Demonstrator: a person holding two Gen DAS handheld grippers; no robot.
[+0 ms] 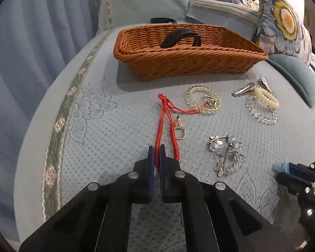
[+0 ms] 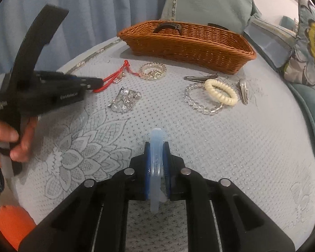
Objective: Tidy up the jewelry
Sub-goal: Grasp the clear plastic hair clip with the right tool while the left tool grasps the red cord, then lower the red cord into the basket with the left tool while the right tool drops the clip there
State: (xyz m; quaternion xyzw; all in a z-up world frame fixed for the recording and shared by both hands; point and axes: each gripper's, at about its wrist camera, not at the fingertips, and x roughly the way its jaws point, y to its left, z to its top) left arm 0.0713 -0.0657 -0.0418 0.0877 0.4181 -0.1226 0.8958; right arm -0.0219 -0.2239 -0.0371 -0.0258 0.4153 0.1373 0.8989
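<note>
The left gripper (image 1: 157,157) is closed down on the braided red cord (image 1: 160,126), its blue pads pinching one strand near the cord's near end, while the rest runs away across the pale blue quilted bedspread (image 1: 115,138) to a clear beaded bracelet with gold charms (image 1: 202,100). The right gripper (image 2: 157,153) is closed on a translucent pale blue ring-shaped bangle (image 2: 156,168), held on edge between its pads and just over the bedspread. A hand (image 2: 10,138) grips the left tool's handle.

Beyond the cord sits the brown woven wicker basket (image 1: 184,63); a black strap (image 1: 178,37) arches inside it, its lower part hidden by the rim. A cluster of crystal and silver brooches (image 1: 226,155) is too tangled to separate. A cream spiral hair tie (image 1: 266,98) overlaps a clear bead bracelet (image 1: 262,113), beside silver hair clips (image 1: 243,89).
</note>
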